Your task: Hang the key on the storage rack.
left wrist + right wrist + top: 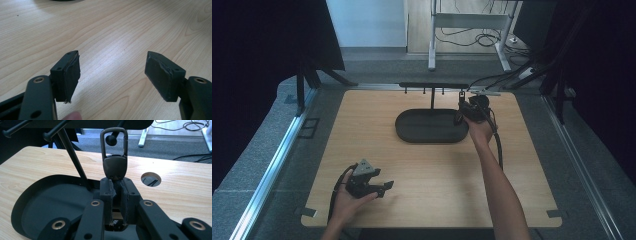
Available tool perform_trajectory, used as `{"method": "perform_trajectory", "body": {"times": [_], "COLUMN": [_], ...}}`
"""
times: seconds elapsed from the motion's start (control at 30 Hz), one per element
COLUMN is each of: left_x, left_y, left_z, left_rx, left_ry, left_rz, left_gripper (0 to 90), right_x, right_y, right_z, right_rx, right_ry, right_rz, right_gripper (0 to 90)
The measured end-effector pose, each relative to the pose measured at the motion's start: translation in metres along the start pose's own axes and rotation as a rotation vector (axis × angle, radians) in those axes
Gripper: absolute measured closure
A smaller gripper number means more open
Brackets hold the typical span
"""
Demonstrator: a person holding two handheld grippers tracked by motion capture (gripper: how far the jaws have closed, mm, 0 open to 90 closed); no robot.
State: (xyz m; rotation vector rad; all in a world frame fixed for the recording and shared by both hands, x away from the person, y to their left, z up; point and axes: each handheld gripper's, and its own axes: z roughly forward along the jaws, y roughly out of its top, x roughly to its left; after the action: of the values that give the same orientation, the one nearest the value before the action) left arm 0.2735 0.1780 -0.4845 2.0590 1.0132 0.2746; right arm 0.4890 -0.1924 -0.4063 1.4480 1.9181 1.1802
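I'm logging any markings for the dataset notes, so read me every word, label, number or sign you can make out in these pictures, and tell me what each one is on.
No text can be read for certain.
In the right gripper view, pale marks low between the right gripper's fingers: too small and cut off to read.
The metal clip, black tray and wooden table show no lettering.

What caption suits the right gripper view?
Right tool lifts a metal clip toward a rack peg above the black tray.
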Motion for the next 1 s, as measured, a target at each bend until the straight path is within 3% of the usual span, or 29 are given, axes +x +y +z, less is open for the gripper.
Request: {"method": "perform_trajectory", "body": {"times": [0.27, 0.53, 0.77, 1.0], "left_x": [-0.001, -0.002, -0.003, -0.004], "left_y": [0.000, 0.001, 0.001, -0.002], "left_z": [0.000, -0.001, -0.002, -0.004], "left_rx": [0.001, -0.002, -0.003, -0.003], "left_ry": [0.001, -0.002, 0.004, 0.017], "left_rz": [0.002, 0.001, -0.002, -0.008], "left_gripper": [28.9, 28.9, 28.9, 28.9], "right_x": [0.000, 0.007, 0.005, 0.005], "right_y": [-0.002, -0.002, -0.010, -0.019], "right_z": [0.001, -0.009, -0.020, -0.028], "right_rx": [-0.007, -0.023, 0.001, -0.020], "right_ry": [-0.009, -0.010, 0.053, 0.104], "right_rz": [-0.019, -0.039, -0.039, -0.040], "right_gripper": [76.3, 58.9, 53.5, 52.2]}}
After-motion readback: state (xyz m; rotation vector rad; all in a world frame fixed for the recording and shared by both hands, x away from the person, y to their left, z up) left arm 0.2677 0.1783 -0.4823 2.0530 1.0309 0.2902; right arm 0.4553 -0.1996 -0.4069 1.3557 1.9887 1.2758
